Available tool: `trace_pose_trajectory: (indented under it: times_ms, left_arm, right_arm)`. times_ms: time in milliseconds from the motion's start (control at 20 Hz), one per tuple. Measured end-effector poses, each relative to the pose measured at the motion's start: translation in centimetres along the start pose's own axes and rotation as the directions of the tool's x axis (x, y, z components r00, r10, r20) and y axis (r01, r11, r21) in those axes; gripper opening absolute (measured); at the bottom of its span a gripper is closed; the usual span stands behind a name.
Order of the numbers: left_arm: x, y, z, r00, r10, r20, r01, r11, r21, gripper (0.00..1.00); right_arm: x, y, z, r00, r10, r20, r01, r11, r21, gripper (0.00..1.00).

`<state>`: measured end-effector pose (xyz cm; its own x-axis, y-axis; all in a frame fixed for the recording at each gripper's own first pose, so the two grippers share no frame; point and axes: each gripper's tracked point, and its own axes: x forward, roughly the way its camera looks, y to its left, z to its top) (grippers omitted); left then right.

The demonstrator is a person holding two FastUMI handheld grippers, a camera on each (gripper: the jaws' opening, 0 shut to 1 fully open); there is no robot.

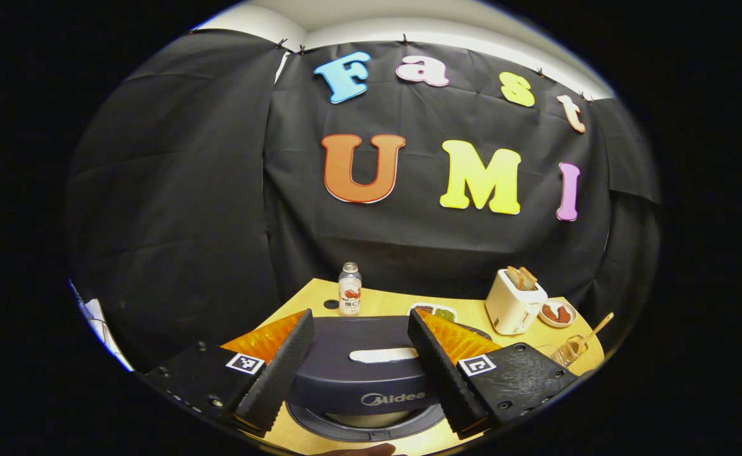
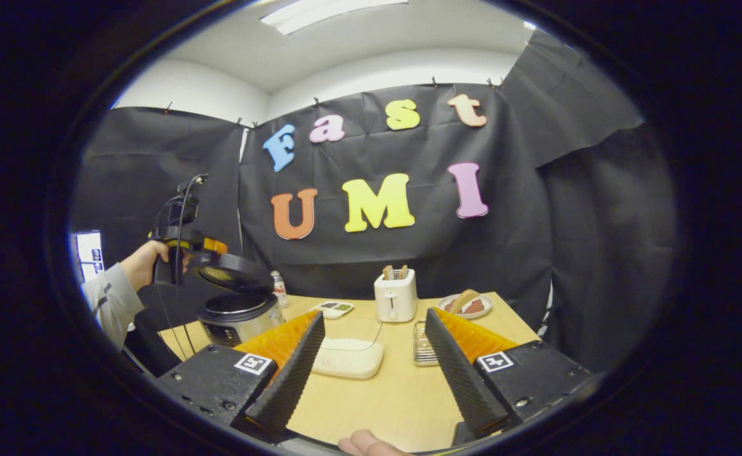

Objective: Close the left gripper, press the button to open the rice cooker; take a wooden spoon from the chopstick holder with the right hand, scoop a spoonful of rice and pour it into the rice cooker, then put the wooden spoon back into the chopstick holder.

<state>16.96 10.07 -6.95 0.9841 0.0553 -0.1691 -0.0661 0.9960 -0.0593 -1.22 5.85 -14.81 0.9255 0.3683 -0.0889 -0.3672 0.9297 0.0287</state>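
The dark rice cooker lid (image 1: 358, 380) stands raised just beyond my left gripper (image 1: 359, 315), which is open, with the lid showing between its fingers. The pot's rim (image 1: 364, 432) lies below. In the right gripper view the rice cooker (image 2: 237, 316) sits at the left with its lid (image 2: 231, 271) up, and a hand (image 2: 142, 263) holds the left gripper (image 2: 212, 250) above it. My right gripper (image 2: 375, 315) is open and holds nothing. A white rice tub (image 2: 345, 358) lies ahead of it. The glass chopstick holder (image 1: 570, 349) holds the wooden spoon (image 1: 599, 326).
On the wooden table (image 2: 396, 392) stand a white toaster (image 2: 395, 294) with bread, a plate of food (image 2: 466, 304), a small sauce dish (image 2: 332, 308) and a bottle (image 2: 277, 288). The glass holder (image 2: 421, 344) is partly behind my right finger. A thumb (image 2: 364, 443) shows at the bottom.
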Motion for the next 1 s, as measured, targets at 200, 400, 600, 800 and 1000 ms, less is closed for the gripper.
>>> trace_pose_trajectory:
  times_ms: [200,400,600,800,1000]
  left_arm:
    - [-1.9,-1.3,-3.0,1.000,-0.018,-0.017,0.018,1.000,-0.024,0.96]
    - [-2.6,-1.1,-5.7,0.998,0.006,-0.055,-0.006,1.000,-0.010,0.97]
    - [-2.6,-1.2,-7.5,0.999,0.036,-0.024,-0.038,0.998,-0.051,0.97]
    - [-2.3,-1.3,-10.5,0.997,0.061,-0.047,-0.063,0.998,-0.026,0.97]
    - [-2.5,-1.3,-10.5,0.994,0.104,0.012,-0.105,0.993,0.045,0.98]
  right_arm:
    - [-0.7,1.6,0.2,1.000,0.028,-0.010,-0.027,0.999,0.040,1.00]
    - [-1.7,3.6,1.0,0.998,0.059,0.034,-0.060,0.998,0.036,1.00]
    - [-1.4,5.1,1.3,0.995,0.063,0.082,-0.067,0.996,0.054,0.99]
    - [-0.8,5.4,0.8,0.996,0.054,0.073,-0.057,0.997,0.044,0.99]
    - [-0.4,5.8,0.4,0.996,0.068,0.065,-0.072,0.996,0.061,1.00]
